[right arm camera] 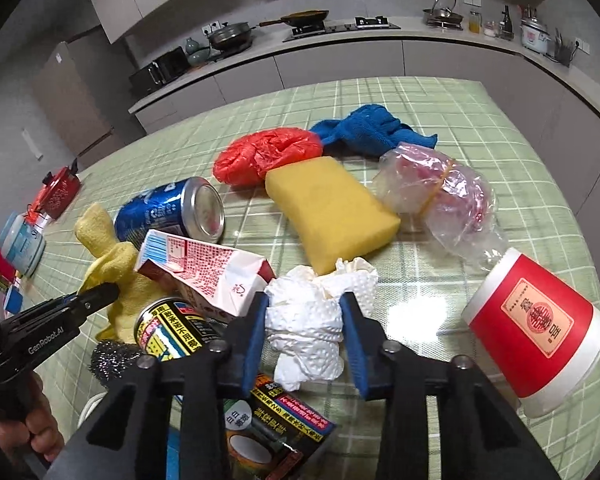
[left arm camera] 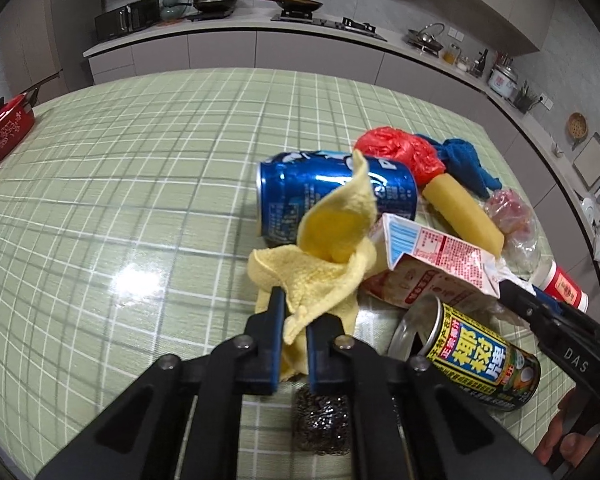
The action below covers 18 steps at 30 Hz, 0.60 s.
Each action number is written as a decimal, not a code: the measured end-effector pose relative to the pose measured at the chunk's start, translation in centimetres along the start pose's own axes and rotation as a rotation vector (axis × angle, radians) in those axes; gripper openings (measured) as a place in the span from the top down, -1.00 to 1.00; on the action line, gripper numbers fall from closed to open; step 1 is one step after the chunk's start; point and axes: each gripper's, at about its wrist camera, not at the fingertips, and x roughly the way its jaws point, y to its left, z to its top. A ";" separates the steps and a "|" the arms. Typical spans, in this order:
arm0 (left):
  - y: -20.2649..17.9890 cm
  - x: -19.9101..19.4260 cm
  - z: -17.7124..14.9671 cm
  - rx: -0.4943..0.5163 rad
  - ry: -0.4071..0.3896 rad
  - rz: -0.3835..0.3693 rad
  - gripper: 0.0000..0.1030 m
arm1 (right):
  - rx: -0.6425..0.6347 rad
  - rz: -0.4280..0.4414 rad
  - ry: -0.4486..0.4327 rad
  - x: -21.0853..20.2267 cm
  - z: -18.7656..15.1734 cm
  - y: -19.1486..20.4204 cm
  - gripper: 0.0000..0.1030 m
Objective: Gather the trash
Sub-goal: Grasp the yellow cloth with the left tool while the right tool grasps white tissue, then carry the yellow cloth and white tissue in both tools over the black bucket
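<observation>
My left gripper is shut on a yellow cloth and holds it up just above the table; it also shows in the right wrist view. My right gripper is shut on a crumpled white paper towel. Around them lie a blue can, a milk carton, a black and yellow can, a yellow sponge, a red plastic bag, a blue cloth, a clear plastic bag and a red paper cup.
A steel wool scourer lies under my left gripper. A red pot stands at the table's far left edge. A tub and small boxes sit at the left edge in the right wrist view. Kitchen counters run behind.
</observation>
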 end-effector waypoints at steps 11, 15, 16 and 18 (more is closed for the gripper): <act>0.2 -2.8 0.3 -0.029 -0.087 -0.002 0.86 | 0.009 0.023 -0.105 -4.5 0.3 -0.1 0.34; 0.1 -3.1 0.1 -0.023 -0.085 -0.016 0.87 | 0.015 0.027 -0.126 -5.7 0.1 0.0 0.34; 0.0 -3.2 -0.1 -0.019 -0.089 -0.021 0.87 | 0.017 0.027 -0.129 -5.9 0.1 0.0 0.34; 0.0 -3.7 -0.2 -0.016 -0.105 -0.024 0.87 | 0.024 0.026 -0.135 -6.3 -0.2 0.0 0.34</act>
